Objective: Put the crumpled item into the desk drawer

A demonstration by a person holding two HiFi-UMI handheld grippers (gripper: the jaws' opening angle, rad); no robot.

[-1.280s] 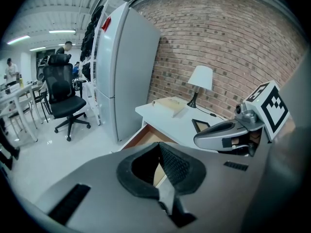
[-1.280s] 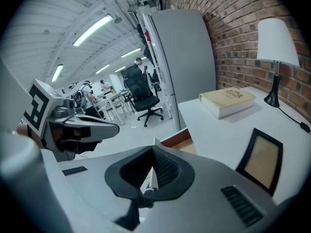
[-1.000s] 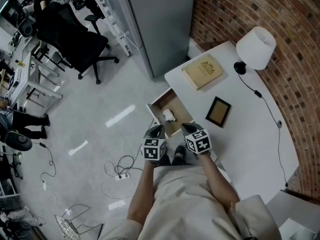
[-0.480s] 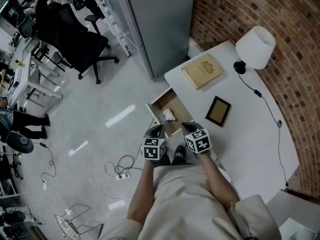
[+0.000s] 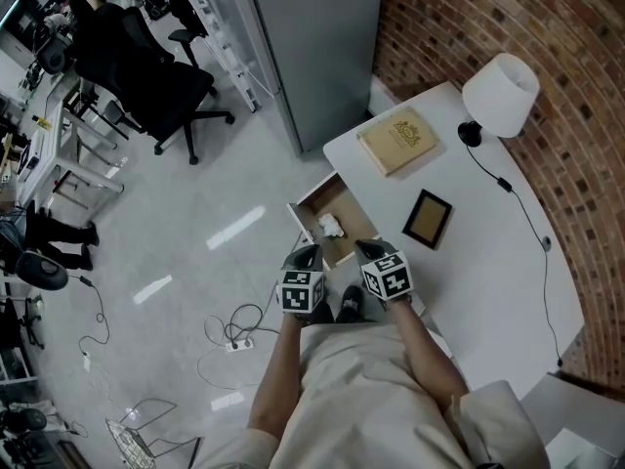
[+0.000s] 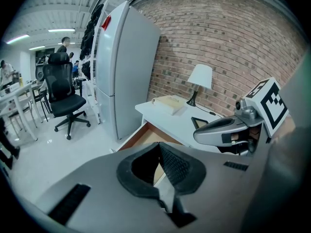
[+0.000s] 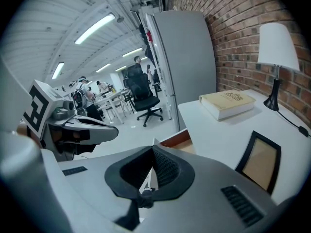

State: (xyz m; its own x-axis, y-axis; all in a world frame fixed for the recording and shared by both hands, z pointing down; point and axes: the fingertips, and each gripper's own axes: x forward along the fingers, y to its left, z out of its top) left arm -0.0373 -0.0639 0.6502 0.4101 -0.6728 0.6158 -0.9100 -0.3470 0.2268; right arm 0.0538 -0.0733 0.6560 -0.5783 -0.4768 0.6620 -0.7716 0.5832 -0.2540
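The crumpled white item lies inside the open desk drawer, which sticks out from the white desk's left side. My left gripper hovers just below the drawer's front corner, shut with nothing in it. My right gripper is over the desk edge beside the drawer, also shut and empty. In the left gripper view, the shut jaws of the left gripper point toward the drawer, with the right gripper alongside. The right gripper points past the drawer's edge.
A tan book, a black picture frame and a white lamp with its cord stand on the desk against a brick wall. A grey cabinet stands behind the drawer. Cables and an office chair are on the floor.
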